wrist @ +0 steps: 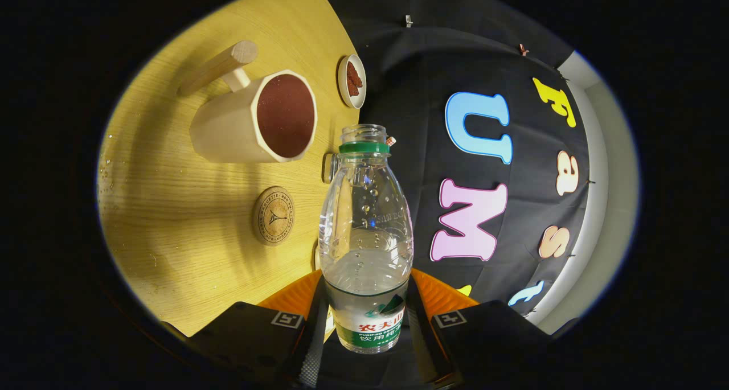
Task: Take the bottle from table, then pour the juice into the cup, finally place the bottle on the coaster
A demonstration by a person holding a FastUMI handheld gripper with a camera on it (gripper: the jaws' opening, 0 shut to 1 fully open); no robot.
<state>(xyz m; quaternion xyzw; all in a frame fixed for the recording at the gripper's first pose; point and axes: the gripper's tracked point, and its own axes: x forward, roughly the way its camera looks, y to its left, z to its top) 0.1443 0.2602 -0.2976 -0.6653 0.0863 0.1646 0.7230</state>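
Gripper view, looking forward along the fingers. The gripper (365,321) is closed on the bottle (365,247), both fingers pressing on its lower, labelled part, one from each side. The bottle is uncapped, carries a green neck ring, and holds clear liquid filling roughly its lower part, with drops clinging to the inner wall above. Its long axis runs straight ahead from the fingers, mouth farthest from them. The whole scene appears rolled sideways, so the bottle seems to be held tilted rather than standing, though the exact angle cannot be told.

The cup (256,122), with a wooden handle and a reddish-brown interior, stands on the wooden desk (171,236) beyond and to the left of the bottle's mouth, apart from it. The round cork coaster (274,215) lies on the desk nearer the fingers than the cup, just left of the bottle's body. A small dish (351,81) with dark red pieces sits farther off, beyond the cup.

Judged relation for the coming move: the bottle's mouth must be carried leftward over the cup's opening; afterwards the coaster lies close beside the bottle's present line
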